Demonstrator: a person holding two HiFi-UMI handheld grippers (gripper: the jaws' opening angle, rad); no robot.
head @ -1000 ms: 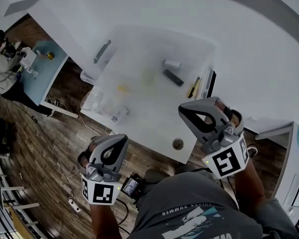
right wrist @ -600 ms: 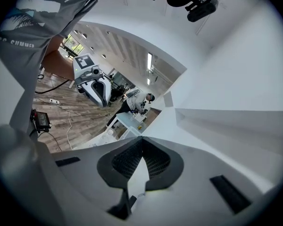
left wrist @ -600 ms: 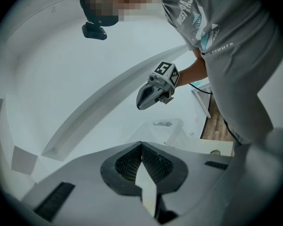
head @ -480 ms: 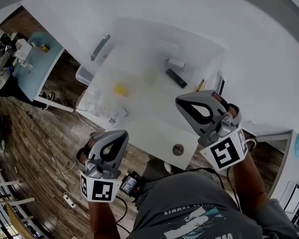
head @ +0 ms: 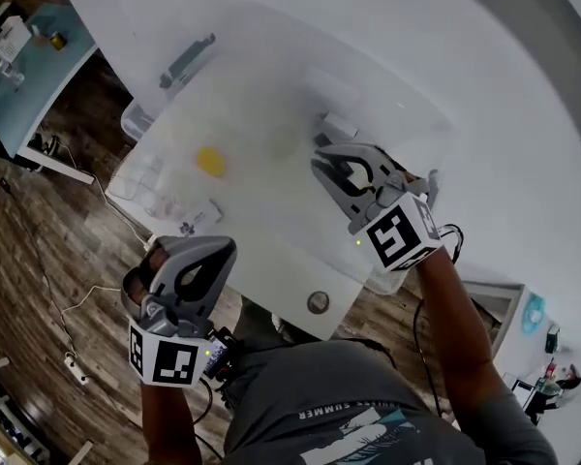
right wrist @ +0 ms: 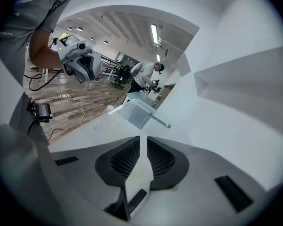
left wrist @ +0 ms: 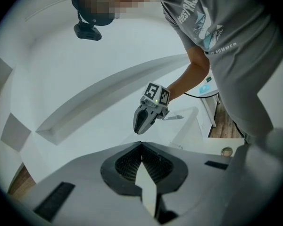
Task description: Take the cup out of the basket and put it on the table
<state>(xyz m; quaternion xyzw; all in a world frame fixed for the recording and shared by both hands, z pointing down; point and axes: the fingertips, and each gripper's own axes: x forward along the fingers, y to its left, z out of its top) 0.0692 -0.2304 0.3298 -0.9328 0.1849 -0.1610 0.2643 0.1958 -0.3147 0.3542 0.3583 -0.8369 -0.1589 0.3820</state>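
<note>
While the cup point(head: 210, 161) (the yellow shape, we judge) sits in the clear basket point(head: 140, 177) at the tabletop's point(head: 300, 250) left edge, no step is done: our right gripper point(head: 331, 158), jaws just opening slightly and empty, hovers mid-tabletop; our left gripper point(head: 218, 250) hangs closed off the near edge.
</note>
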